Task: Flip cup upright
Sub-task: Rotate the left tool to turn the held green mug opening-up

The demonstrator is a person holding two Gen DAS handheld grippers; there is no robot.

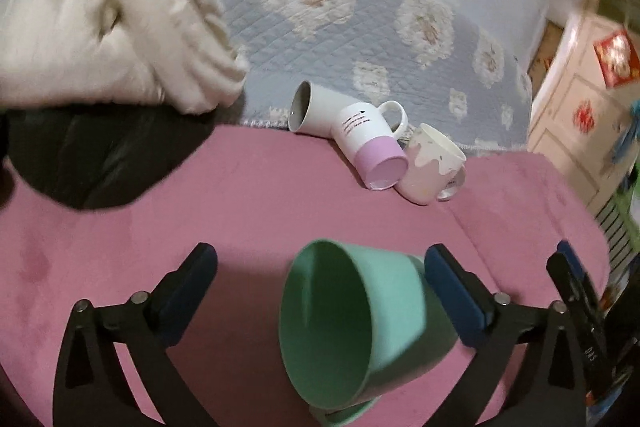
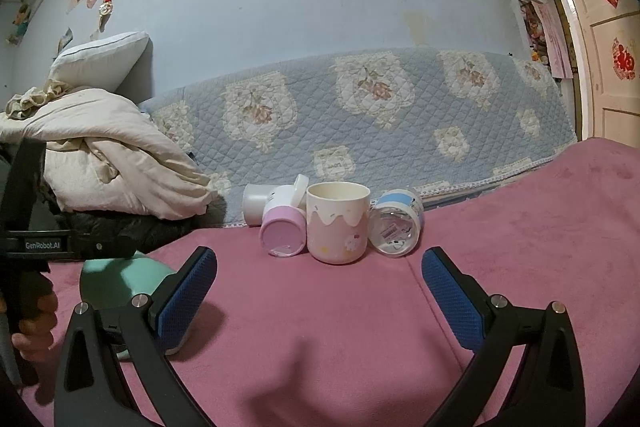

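A mint-green cup (image 1: 352,323) lies on its side on the pink blanket (image 1: 248,203), its mouth toward the camera. It sits between the fingers of my left gripper (image 1: 320,279), which is open; the right finger (image 1: 452,291) is close against the cup's side, the left finger stands apart. In the right wrist view the green cup (image 2: 124,279) shows at the left behind my left finger. My right gripper (image 2: 320,279) is open and empty above the blanket (image 2: 320,327).
At the back stand an upright pink cup (image 2: 338,223), a pink-bottomed mug on its side (image 2: 282,227), a blue-banded cup on its side (image 2: 396,227) and a white cup (image 1: 316,107). Cream bedding (image 2: 100,163) and dark cloth (image 1: 92,155) lie at left.
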